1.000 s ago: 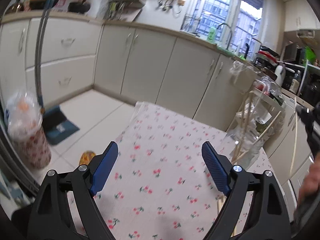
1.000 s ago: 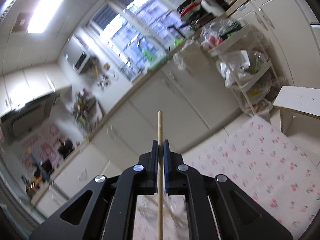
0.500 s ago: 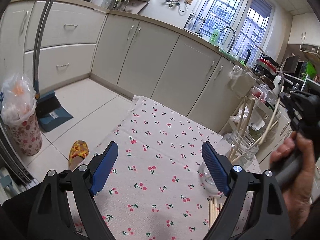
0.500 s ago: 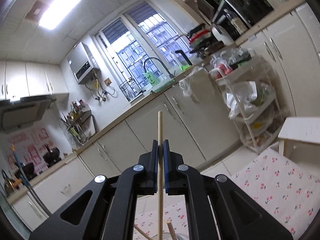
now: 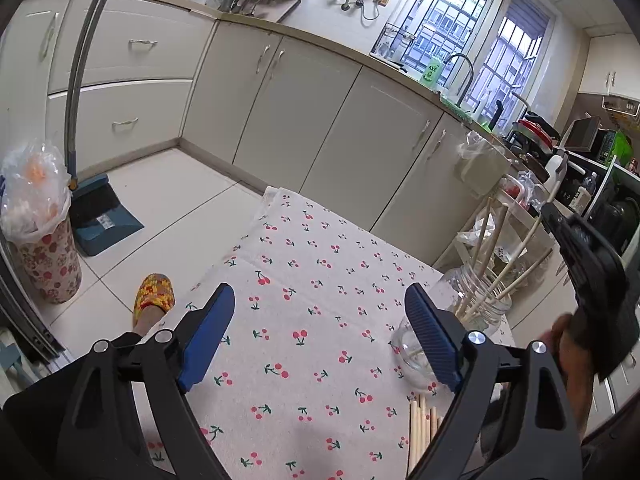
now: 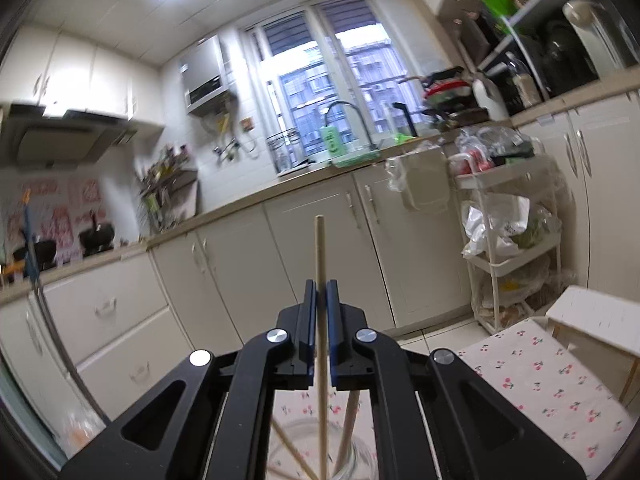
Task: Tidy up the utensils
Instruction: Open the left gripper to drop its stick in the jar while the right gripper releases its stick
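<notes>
I'm clamping one chopstick [image 6: 320,264] upright in the right gripper [image 6: 320,300], frame centre, lowering it into the jar [image 5: 476,300] lower right; left gripper [image 5: 320,328] is hanging open, spare chopsticks [image 5: 424,432] beside it.

Right tool [image 6: 320,292] pinches an upright chopstick [image 6: 319,248] (over the glass jar [image 6: 360,460]).

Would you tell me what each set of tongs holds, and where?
Right tongs pinch a chopstick partway along its shaft; left tongs hold nothing.
</notes>
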A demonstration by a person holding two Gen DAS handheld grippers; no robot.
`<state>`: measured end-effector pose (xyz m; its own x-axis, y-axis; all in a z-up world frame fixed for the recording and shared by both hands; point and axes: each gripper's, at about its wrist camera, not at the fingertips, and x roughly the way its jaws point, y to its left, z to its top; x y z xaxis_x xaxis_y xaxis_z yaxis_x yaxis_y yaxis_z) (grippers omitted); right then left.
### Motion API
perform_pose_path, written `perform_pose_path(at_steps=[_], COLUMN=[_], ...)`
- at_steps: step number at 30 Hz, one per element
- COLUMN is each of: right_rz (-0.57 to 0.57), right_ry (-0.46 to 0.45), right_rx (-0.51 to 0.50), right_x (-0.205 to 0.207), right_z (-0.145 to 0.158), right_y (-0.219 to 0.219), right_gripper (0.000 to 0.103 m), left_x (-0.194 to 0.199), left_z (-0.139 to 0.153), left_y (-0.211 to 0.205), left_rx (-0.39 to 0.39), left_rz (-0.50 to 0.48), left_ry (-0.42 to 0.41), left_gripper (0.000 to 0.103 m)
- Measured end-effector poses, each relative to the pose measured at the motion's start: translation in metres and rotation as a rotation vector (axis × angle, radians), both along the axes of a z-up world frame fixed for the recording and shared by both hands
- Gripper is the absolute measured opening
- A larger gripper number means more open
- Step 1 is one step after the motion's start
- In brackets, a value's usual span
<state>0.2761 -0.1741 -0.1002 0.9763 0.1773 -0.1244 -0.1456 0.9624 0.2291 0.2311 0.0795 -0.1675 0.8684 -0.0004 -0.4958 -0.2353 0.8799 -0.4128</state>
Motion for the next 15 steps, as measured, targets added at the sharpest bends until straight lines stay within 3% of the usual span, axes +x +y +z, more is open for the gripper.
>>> perform_pose_path(at_steps=[5, 7, 11, 15], right_rz=[0.038, 0.04, 0.032, 0.036], right_ry=[0.039, 0.052, 0.097, 0.272], right_rx=[-0.078, -0.079, -0.065, -0.075], right_x=[-0.015, -0.02, -0.045, -0.075], right_z=[-0.004, -0.005, 0.0, -0.02], right_y=[0.001, -0.003, -0.021, -0.041], right_gripper=[0.009, 0.025, 0.03, 0.032], left_x=[-0.005, -0.008, -0.013, -0.014], left_z=[0.006, 0.01, 0.019, 0.017], left_y=[-0.004, -0.008, -0.019, -0.031], left_rx=[-0.004, 0.003, 0.031, 0.081], left_rz=[-0.007, -0.016, -0.049, -0.1], left_ry=[0.004, 0.002, 0.014, 0.073], left_gripper=[0.085, 0.086, 0.087, 0.088])
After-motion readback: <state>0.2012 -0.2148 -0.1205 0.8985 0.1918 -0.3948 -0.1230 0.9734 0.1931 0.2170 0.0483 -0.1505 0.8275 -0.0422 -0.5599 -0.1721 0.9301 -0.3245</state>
